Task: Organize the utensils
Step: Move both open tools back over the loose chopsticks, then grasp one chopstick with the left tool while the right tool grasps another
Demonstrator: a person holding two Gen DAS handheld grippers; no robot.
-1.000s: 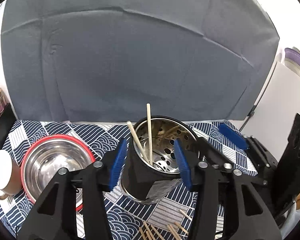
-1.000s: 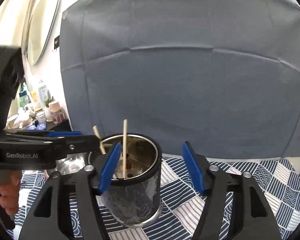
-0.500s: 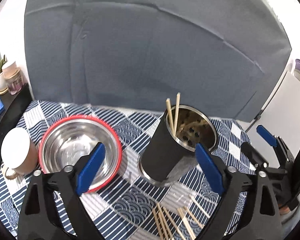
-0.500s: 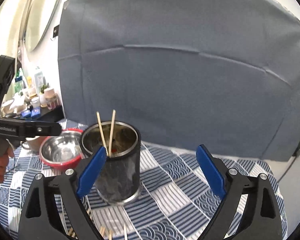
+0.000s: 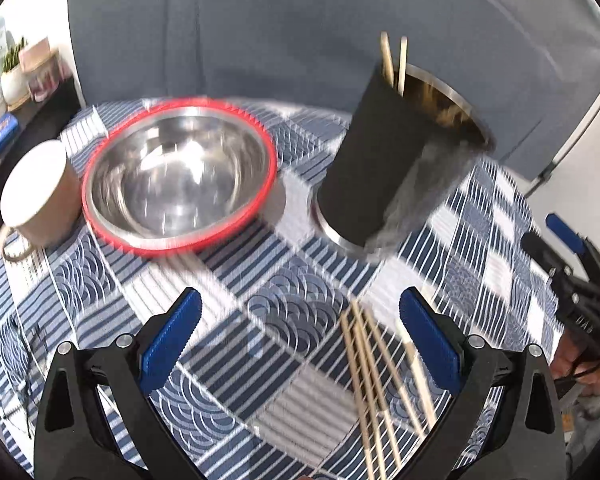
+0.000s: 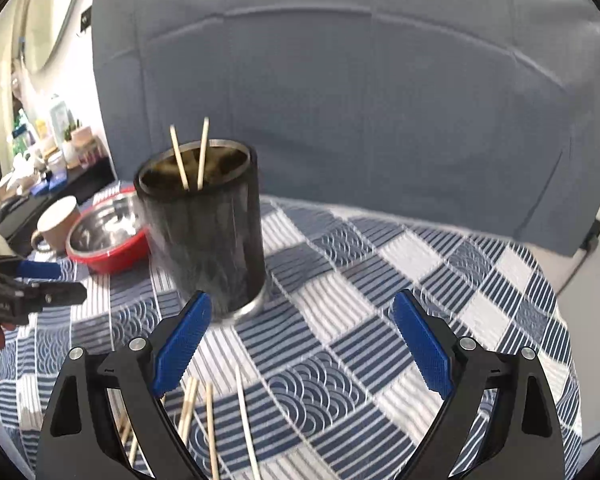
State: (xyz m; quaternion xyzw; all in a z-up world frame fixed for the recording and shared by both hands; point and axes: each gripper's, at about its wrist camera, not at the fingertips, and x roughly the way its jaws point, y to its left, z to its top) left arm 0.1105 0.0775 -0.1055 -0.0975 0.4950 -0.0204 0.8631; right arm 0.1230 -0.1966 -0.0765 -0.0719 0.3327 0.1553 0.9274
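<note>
A dark metal utensil holder (image 5: 388, 176) stands upright on the checked cloth with two wooden chopsticks (image 5: 394, 62) in it; it also shows in the right wrist view (image 6: 208, 232). Several loose chopsticks (image 5: 380, 384) lie on the cloth in front of it, also in the right wrist view (image 6: 210, 428). My left gripper (image 5: 300, 344) is open and empty above the cloth, just left of the loose chopsticks. My right gripper (image 6: 300, 344) is open and empty, in front and to the right of the holder.
A steel bowl with a red rim (image 5: 180, 176) sits left of the holder, with a tan mug (image 5: 36, 196) beside it. A blue-grey backdrop (image 6: 340, 100) stands behind the table. A shelf with small pots (image 5: 16, 76) is at the far left.
Both grippers have opened wide and pulled back and up from the holder, which now stands free on the cloth. The loose chopsticks have come into fuller view.
</note>
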